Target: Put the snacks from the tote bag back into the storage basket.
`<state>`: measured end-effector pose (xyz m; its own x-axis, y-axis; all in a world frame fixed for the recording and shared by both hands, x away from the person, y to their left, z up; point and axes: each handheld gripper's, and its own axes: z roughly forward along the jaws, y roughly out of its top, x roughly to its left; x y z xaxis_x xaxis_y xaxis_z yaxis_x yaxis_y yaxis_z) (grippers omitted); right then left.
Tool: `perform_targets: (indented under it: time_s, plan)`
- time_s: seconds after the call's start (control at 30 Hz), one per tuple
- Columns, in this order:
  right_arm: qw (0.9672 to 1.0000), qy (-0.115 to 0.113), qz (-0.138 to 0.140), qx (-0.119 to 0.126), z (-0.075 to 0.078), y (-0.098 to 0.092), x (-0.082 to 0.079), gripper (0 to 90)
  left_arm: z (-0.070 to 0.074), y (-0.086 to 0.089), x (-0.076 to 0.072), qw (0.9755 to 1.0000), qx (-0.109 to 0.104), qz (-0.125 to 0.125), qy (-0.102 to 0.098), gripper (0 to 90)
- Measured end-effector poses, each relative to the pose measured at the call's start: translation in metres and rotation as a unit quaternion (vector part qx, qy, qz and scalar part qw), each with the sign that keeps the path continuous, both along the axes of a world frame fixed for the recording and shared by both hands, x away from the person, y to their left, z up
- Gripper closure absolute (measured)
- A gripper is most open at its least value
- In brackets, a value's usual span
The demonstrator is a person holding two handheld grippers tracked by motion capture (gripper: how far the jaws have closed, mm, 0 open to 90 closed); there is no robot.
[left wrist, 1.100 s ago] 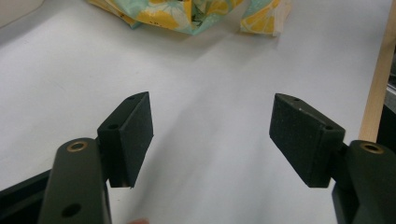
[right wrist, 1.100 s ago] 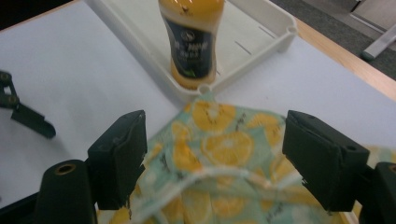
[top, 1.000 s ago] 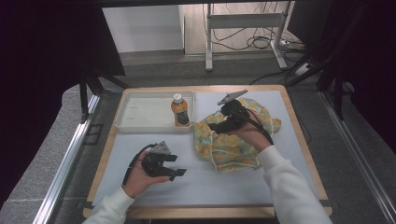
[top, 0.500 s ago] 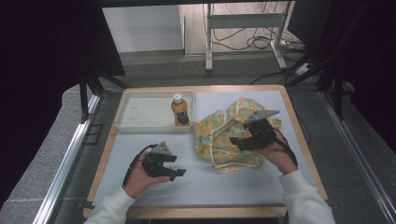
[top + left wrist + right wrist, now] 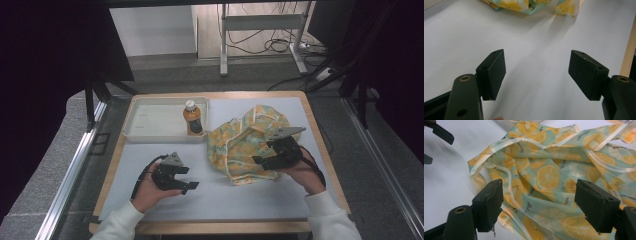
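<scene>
Lemon-print fabric, teal and orange w/ pale piping: crumpled cloth bag (image 5: 247, 146) lying on right half of white table mat (image 5: 225, 192), just right of clear plastic tray (image 5: 150, 121) at far left. Small bottle (image 5: 192, 118), white cap, amber contents, dark label, standing upright in tray's right end, near bag's left edge but apart from it.

Right gripper (image 5: 265, 161), held in person's right hand (image 5: 300, 172), over bag's near-right part, jaws pointing left across the fabric. Seen from right gripper view: jaws wide apart, nothing between them, bag (image 5: 554, 175) spread beneath and beyond in folds, piped hem (image 5: 509, 216) running close by left-hand pad (image 5: 490, 200). Pads prob. just above cloth; contact can't be told at this angle. Grey three-cornered plate (image 5: 286, 132) on top of gripper, cable (image 5: 315, 162) looping back round wrist.

Left gripper (image 5: 189, 179), in left hand (image 5: 150, 187), low over bare mat at front left, well apart from bag, jaws pointing right toward it. Left gripper view: jaws spread wide, empty, pads (image 5: 495, 71) above plain white mat (image 5: 534, 50); bag's edge (image 5: 529, 5) at top of that view, wooden table edge (image 5: 627, 52) at right.

White sleeves (image 5: 327, 220) entering from bottom of high view. Beyond table: grey floor, metal stand (image 5: 262, 25), loose cables (image 5: 272, 45).
</scene>
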<state>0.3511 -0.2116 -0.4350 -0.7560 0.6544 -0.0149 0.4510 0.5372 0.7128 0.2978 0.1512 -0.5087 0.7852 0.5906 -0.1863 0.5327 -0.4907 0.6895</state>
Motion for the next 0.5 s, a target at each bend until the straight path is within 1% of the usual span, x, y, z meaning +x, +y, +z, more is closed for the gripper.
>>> perform_targets:
  time_s: [0.13, 0.23, 0.33, 0.5]
  plan:
    - [1.0, 0.006, 0.002, -0.004, -0.0032, 0.0043, 0.0005, 23.2, 0.0001, 0.0003, 0.0, 1.0, 0.0, -0.001, 0.0, 30.0]
    - [1.0, 0.005, 0.005, -0.005, -0.0043, 0.0059, 0.0007, 23.2, 0.0001, 0.0007, 0.0004, 1.0, -0.001, -0.001, 0.0, 30.0]
    - [1.0, 0.005, 0.001, -0.005, -0.0041, 0.0046, 0.0001, 23.1, 0.0001, 0.0012, 0.0009, 1.0, -0.002, -0.001, 0.001, 30.0]
    - [1.0, 0.002, 0.001, 0.006, -0.0032, 0.0004, 0.0032, 23.2, 0.0003, 0.0024, -0.0013, 1.0, 0.004, -0.005, -0.002, 30.0]
